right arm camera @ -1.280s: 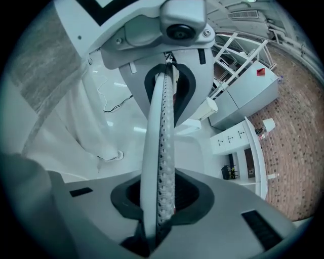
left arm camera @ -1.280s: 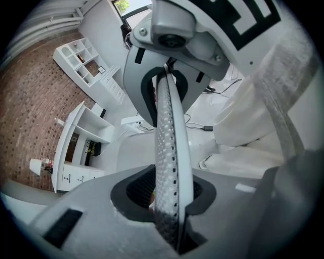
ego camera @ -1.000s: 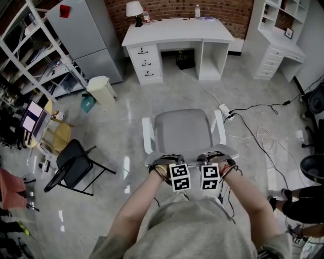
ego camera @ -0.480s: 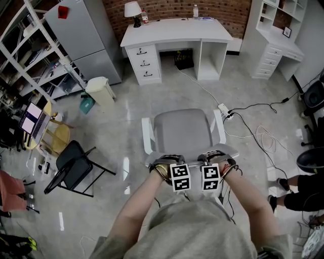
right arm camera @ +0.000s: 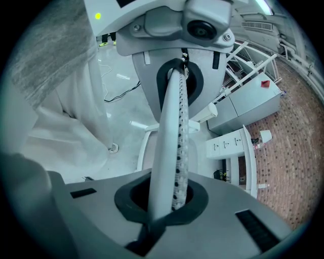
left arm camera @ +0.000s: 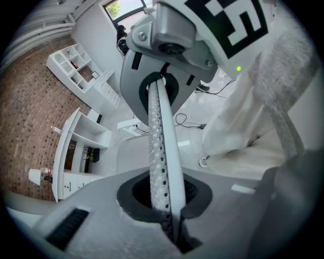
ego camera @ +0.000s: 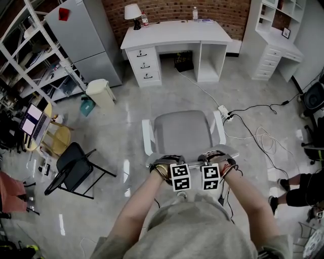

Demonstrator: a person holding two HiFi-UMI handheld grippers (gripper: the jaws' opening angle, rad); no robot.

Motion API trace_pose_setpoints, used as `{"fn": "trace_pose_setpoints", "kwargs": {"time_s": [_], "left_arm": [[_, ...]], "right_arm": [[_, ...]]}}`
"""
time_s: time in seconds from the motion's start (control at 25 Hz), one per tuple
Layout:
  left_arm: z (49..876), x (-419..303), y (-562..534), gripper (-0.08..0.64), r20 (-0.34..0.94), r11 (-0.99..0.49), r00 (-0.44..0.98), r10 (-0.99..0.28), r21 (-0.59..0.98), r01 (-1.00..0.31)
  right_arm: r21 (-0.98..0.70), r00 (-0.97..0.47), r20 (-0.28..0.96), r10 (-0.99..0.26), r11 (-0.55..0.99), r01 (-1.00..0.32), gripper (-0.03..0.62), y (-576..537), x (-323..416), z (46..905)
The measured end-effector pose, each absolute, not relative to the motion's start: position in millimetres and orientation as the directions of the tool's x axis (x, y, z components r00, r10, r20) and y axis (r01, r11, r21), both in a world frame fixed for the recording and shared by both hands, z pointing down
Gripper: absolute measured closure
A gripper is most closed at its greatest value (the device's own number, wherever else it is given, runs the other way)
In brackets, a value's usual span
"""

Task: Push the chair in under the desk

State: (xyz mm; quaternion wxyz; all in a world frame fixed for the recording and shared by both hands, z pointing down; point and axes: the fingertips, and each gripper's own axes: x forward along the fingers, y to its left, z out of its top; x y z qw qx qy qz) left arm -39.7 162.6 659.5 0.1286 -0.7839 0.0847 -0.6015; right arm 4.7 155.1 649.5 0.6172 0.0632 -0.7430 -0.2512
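Gripping chair backrest (left arm camera: pixel 162 152) top edge: my left tongs (left arm camera: pixel 169 225) just closed on it, right tongs (right arm camera: pixel 152 222) clamped too; likely stiff, light, good hold.

Glossy grey floor (ego camera: pixel 126 119) carries white desk (ego camera: pixel 177 31), grey chair (ego camera: pixel 183 132) well apart from it, black folding chair (ego camera: pixel 76 167), beige bin (ego camera: pixel 100 92), power strip (ego camera: pixel 225 111), cables (ego camera: pixel 251 107). On the desk: lamp (ego camera: pixel 134 11), bottle (ego camera: pixel 195 12).

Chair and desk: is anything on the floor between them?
Yes. A white cable lies on the floor between the chair and the desk, ending at a power strip by the chair. A dark thing sits under the desk.
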Motion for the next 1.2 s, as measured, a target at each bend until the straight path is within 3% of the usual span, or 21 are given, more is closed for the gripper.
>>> {"fn": "trace_pose_setpoints", "kwargs": {"time_s": [1.2], "left_arm": [[661,-51,104,0.534,0.920,-0.951,0.272,-0.282,-0.305,0.048]], "right_arm": [[0.491,-0.224,0.866,-0.447,0.844,0.214,0.581,97,-6,651]]}}
